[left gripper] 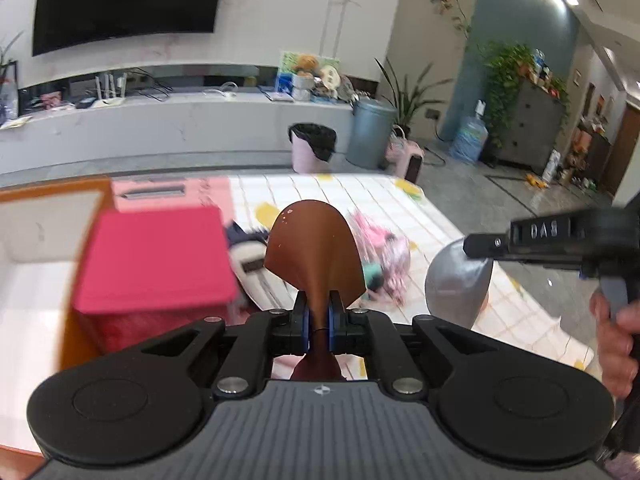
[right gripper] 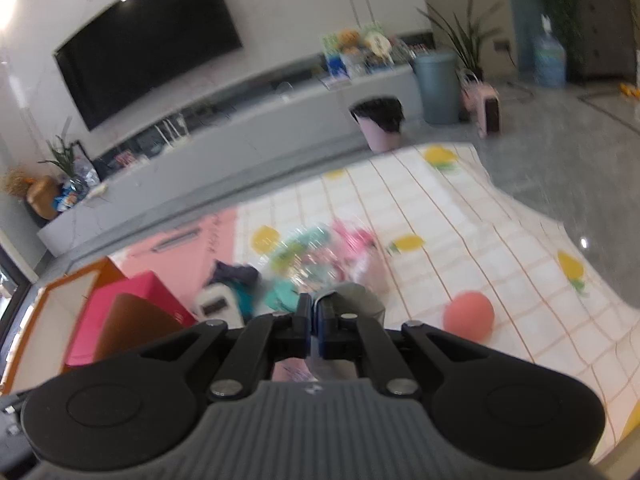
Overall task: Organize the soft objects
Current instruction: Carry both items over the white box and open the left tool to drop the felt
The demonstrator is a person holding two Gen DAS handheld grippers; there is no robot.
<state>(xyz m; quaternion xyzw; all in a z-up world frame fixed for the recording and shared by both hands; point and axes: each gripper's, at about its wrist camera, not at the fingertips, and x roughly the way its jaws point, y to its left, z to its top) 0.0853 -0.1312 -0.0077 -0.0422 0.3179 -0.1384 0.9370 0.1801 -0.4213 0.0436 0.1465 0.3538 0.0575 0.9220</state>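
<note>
My left gripper (left gripper: pixel 318 314) is shut on a brown balloon (left gripper: pixel 314 254), held in the air beside a pink box (left gripper: pixel 156 256). My right gripper (right gripper: pixel 313 312) is shut on a silver balloon (right gripper: pixel 360 300); that balloon also shows in the left wrist view (left gripper: pixel 456 280), under the right gripper's body. The brown balloon shows in the right wrist view (right gripper: pixel 132 320) by the pink box (right gripper: pixel 136 288). A blurred heap of soft toys and clothes (right gripper: pixel 316 256) lies on the chequered play mat (right gripper: pixel 460 232). A coral ball (right gripper: pixel 468 317) rests on the mat at right.
An orange-edged white box (left gripper: pixel 32 248) stands left of the pink box. A white slipper-like item (left gripper: pixel 252 268) lies by the heap. A pink bin (left gripper: pixel 312 146), grey bin (left gripper: pixel 370 132) and TV bench (left gripper: pixel 160 120) stand beyond the mat.
</note>
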